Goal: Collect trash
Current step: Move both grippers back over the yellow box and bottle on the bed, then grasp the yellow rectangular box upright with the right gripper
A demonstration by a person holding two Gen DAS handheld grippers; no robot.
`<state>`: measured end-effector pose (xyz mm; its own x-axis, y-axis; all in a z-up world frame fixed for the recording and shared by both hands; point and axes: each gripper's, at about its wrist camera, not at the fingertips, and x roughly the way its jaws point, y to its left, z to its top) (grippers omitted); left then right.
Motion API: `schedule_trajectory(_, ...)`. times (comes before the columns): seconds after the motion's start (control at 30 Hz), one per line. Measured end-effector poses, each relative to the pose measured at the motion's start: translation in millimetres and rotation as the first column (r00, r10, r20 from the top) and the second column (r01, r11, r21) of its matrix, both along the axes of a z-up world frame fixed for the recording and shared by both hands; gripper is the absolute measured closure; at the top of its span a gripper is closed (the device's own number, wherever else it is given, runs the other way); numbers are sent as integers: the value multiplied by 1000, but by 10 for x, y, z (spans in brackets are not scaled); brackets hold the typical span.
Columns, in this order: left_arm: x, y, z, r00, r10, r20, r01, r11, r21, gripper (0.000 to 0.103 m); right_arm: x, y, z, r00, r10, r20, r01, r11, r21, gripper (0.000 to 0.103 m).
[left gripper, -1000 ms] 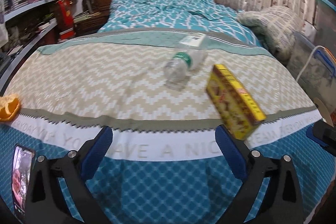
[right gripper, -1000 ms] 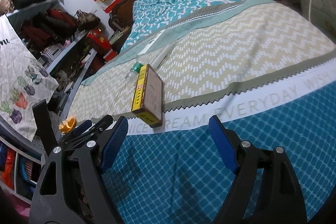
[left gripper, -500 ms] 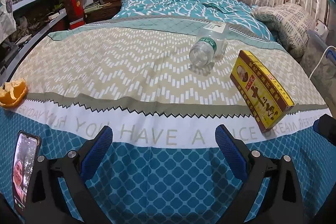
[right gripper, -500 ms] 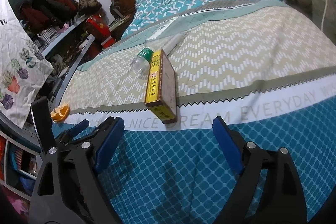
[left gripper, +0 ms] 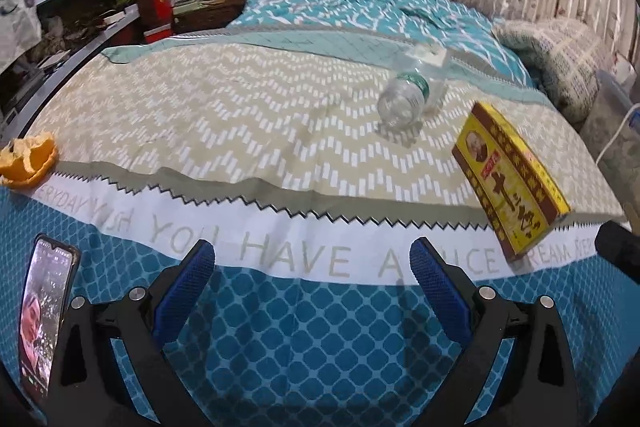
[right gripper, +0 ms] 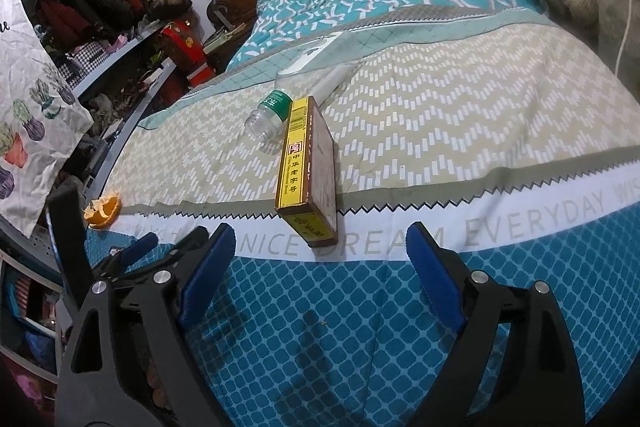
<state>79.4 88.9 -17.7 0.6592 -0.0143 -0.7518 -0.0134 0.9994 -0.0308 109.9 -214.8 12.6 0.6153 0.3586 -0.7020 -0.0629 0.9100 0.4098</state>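
Yellow cardboard box is lying on the bed just ahead of the empty, wide-spread right gripper, whose jaws have just been opening, so reaching forward to straddle it is coming next.

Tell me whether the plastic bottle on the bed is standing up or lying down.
Lying down. The bottle rests on its side on the bedspread, behind the yellow box.
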Motion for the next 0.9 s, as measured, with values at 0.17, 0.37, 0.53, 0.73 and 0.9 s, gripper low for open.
schedule_trajectory(0.17, -9, 55, 38, 999, 28, 18, -28, 1000, -9, 9, 60, 45, -10, 1000, 6, 4, -6, 1000, -15, 16)
schedule_trajectory(0.37, -38, 56, 70, 999, 18, 30, -18, 1000, 15, 9, 152, 85, -75, 1000, 9, -9, -9, 999, -35, 16)
schedule_trajectory(0.53, -12, 102, 55, 1000, 22, 7, -22, 1000, 5, 9, 237, 134, -133, 1000, 16, -15, -17, 998, -63, 16)
schedule_trajectory(0.73, -7, 94, 44, 1000, 25, 3, -25, 1000, 14, 9, 333, 190, -217, 1000, 18, -24, -21, 995, -93, 16)
schedule_trajectory(0.9, 8, 66, 34, 1000, 23, 1, -23, 999, 29, 9, 404, 201, -282, 999, 22, -33, -26, 994, -105, 35)
